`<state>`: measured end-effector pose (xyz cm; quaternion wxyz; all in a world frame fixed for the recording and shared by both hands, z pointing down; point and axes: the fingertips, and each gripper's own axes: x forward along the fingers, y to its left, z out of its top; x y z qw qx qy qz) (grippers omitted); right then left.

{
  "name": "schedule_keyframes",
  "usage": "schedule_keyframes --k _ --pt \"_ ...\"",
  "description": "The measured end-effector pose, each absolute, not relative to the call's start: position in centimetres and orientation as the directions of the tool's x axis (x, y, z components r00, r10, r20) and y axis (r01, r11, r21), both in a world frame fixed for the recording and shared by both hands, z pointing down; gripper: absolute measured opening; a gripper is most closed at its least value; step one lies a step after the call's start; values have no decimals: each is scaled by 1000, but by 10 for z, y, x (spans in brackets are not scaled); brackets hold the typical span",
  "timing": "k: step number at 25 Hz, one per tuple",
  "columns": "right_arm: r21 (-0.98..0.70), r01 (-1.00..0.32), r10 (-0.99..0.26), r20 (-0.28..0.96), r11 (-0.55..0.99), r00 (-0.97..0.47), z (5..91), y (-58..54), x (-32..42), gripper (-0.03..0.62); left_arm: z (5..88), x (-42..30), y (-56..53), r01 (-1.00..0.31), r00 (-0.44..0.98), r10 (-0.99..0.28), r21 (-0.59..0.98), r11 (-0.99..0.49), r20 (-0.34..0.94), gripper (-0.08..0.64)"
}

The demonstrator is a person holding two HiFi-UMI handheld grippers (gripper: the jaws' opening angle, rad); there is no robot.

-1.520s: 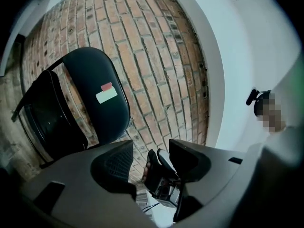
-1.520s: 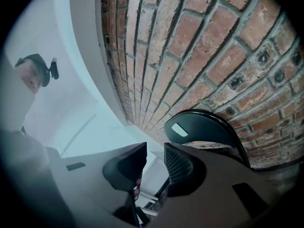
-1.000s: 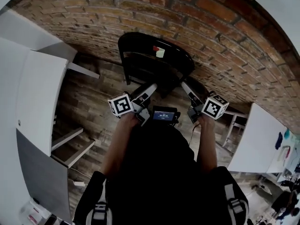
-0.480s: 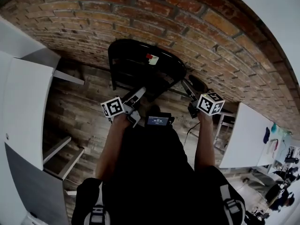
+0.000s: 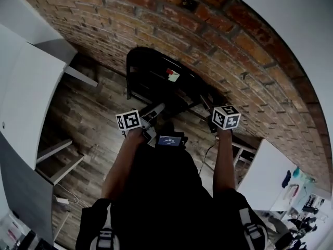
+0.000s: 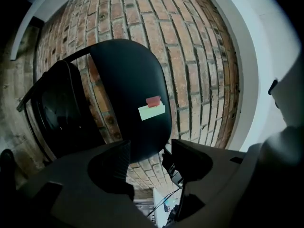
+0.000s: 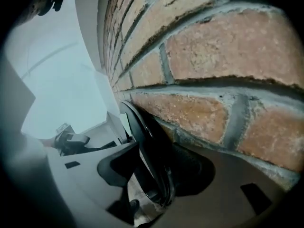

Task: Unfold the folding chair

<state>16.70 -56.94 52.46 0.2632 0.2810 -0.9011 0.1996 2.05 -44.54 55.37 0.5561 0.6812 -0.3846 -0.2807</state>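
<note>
Black top [image 5: 166, 191], short sleeves [image 5: 96, 217]. Small blue-lit screen [image 5: 169, 140] in a dark case at my chest. Well below screen, grey webbing straps [image 5: 105, 237] with buckles, one on each of my shoulders. Arms [image 5: 122, 163] bare below the sleeves.

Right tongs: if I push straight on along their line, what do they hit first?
Most likely the chair's black edge: it stands between the right tongs, which have just been opening. The brick wall runs close beside it; depth is unclear.
</note>
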Motion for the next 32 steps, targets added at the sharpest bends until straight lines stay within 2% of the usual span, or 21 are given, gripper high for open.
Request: schedule_keyframes --k 6,13,20,26,32 --pt "-214 -539 -327 598 815 -732 533 -575 156 196 572 39 -469 -228 587 -806 970 -81 70 268" --pt "-121 -475 -299 635 872 -712 535 -570 153 196 639 34 -481 -235 539 -814 967 100 216 268" --pt "-87 -475 -305 664 876 -683 532 -563 155 196 701 30 -497 -199 448 -837 948 248 313 319" --pt "-83 -431 -265 680 898 -684 530 -544 153 195 720 29 -506 -171 401 -861 949 267 314 319" --pt "-35 -327 -199 730 944 -654 528 -521 151 195 723 25 -505 -129 351 -885 951 280 308 318"
